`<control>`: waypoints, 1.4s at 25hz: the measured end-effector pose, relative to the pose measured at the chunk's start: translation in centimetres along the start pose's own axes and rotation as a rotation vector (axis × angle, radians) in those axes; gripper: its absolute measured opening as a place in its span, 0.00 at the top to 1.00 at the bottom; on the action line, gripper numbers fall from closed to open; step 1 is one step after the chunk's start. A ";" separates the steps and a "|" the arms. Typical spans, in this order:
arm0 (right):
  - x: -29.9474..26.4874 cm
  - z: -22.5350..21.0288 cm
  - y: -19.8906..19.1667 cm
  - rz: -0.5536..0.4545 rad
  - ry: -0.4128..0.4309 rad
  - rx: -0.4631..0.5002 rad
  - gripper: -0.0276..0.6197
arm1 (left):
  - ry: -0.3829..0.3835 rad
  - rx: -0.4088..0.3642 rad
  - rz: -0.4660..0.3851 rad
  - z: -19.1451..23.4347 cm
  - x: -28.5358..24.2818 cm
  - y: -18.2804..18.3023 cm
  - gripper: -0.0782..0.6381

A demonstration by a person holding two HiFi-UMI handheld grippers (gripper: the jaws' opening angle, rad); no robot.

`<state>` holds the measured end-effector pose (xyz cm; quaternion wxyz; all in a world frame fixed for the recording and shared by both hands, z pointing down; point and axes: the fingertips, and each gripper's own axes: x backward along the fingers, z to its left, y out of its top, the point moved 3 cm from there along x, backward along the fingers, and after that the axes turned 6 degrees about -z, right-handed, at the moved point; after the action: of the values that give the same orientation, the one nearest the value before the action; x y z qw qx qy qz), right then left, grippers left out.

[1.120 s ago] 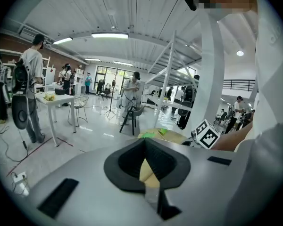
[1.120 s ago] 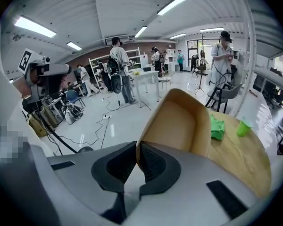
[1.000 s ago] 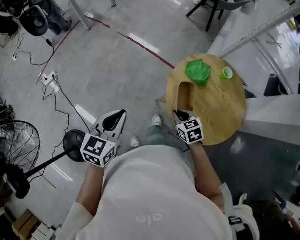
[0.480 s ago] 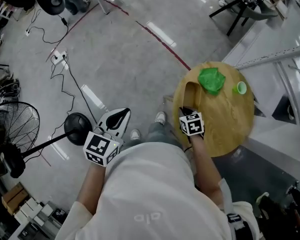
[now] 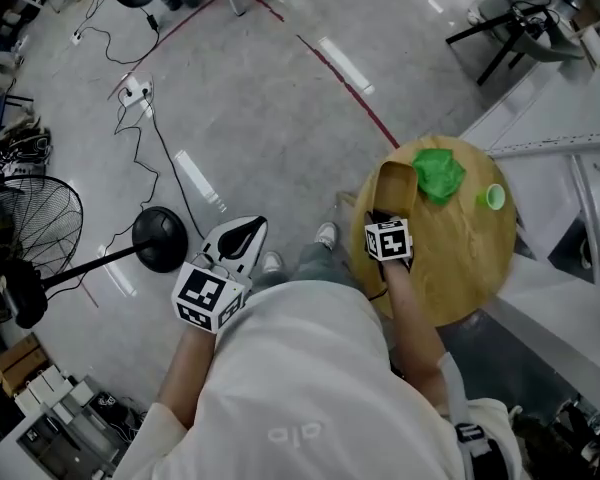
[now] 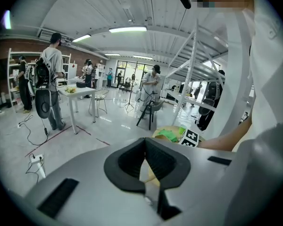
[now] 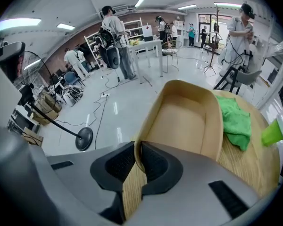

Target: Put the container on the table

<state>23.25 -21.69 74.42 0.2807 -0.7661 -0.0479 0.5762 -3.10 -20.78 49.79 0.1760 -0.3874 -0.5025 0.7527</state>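
The container [image 5: 395, 186], an open tan paper tray, is on the round wooden table [image 5: 460, 268], right at the rim nearest the person. It reaches straight ahead of the right tool [image 5: 382, 215], which points steeply down at it.

In the right gripper view the container [image 7: 188, 121] fills the space just beyond the right tool [image 7: 137, 161]. The container's near wall stands upright between the jaws, and the dark pads lie close against it on either side. The jaws are opening at this moment. Bare wood of the table [image 7: 254, 164] shows below the pads and off to the tool's right.

Beyond the container and to the tool's right lies a crumpled green cloth [image 5: 440, 173], touching or just beside the container's far corner. In the right gripper view the cloth [image 7: 233, 119] sits against the container's right wall. Further right of it, well apart, stands a small green cup [image 5: 493, 197], seen at the edge of that view [image 7: 273, 132].

The left tool [image 5: 248, 230] is held over the grey floor, well away from the table, on the person's other side. Its jaws [image 6: 144, 147] are closed tip to tip with nothing between them. Ahead of it on the floor are the round base of a standing fan [image 5: 160, 240] and a trailing cable [image 5: 155, 128].
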 end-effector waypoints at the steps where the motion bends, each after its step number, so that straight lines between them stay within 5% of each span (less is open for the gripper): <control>1: -0.2 -0.1 0.1 0.006 -0.001 -0.004 0.86 | 0.006 0.002 0.001 0.0 0.0 -0.1 0.87; 19: -0.1 -0.4 0.5 0.013 -0.073 -0.078 0.76 | 0.035 0.020 -0.030 1.5 3.0 -0.9 0.87; 26: 2.5 1.7 2.3 -0.095 -0.084 -0.082 0.76 | 0.003 -0.002 -0.053 1.6 4.7 -1.2 0.87; 35: 10.1 7.1 7.6 -0.326 -0.056 -0.032 0.90 | -0.054 -0.041 -0.126 1.4 6.4 0.9 0.87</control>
<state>18.28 -21.42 60.84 0.3567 -0.7362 -0.1884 0.5434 -8.16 -17.87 46.69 0.2015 -0.3382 -0.5457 0.7398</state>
